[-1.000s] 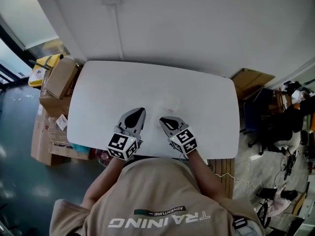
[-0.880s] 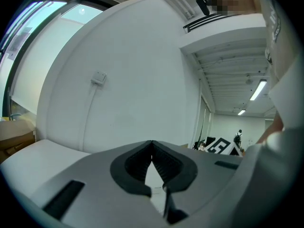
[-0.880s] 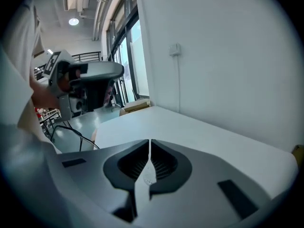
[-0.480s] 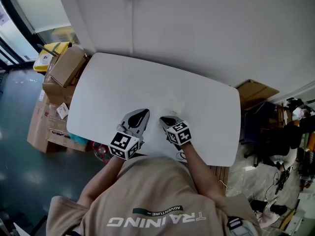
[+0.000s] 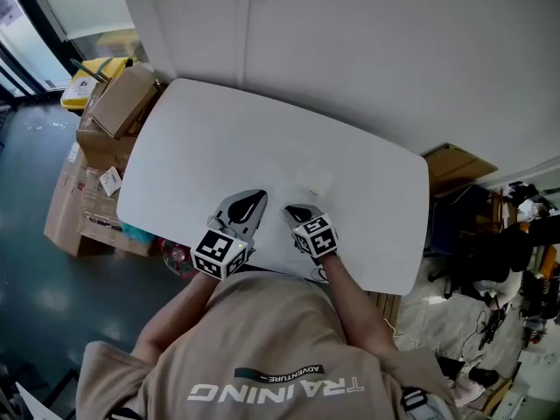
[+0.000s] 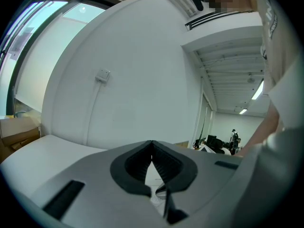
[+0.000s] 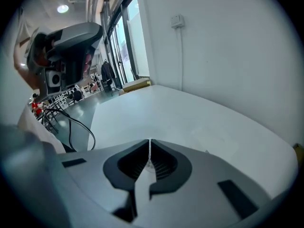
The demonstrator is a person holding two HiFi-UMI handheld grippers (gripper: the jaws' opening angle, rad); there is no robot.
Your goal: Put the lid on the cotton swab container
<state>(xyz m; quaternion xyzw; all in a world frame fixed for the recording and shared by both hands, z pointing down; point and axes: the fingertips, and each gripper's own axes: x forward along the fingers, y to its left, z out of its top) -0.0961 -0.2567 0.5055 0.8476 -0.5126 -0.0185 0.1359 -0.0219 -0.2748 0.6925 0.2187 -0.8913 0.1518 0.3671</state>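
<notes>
A small clear cotton swab container (image 5: 308, 181) lies pale and hard to make out on the white table (image 5: 201, 138), just beyond the grippers. I cannot tell the lid apart from it. My left gripper (image 5: 248, 205) rests near the table's front edge, its jaws shut with nothing in them. Close to its right, my right gripper (image 5: 296, 213) is also shut and empty. In the left gripper view the closed jaws (image 6: 152, 144) hide most of the table ahead. The right gripper view shows its closed jaws (image 7: 150, 142) and a faint clear shape (image 7: 214, 137) on the table beyond.
Cardboard boxes (image 5: 118, 103) and a yellow item (image 5: 90, 77) stand off the table's left end. Another box (image 5: 455, 166) and office clutter lie to the right. A white wall (image 5: 367, 51) with a cable runs behind the table. The person's torso is against the front edge.
The head view has swung a little, so the table sits differently in frame. Both grippers stay shut side by side near the front edge, the right one drawn slightly nearer the left.
</notes>
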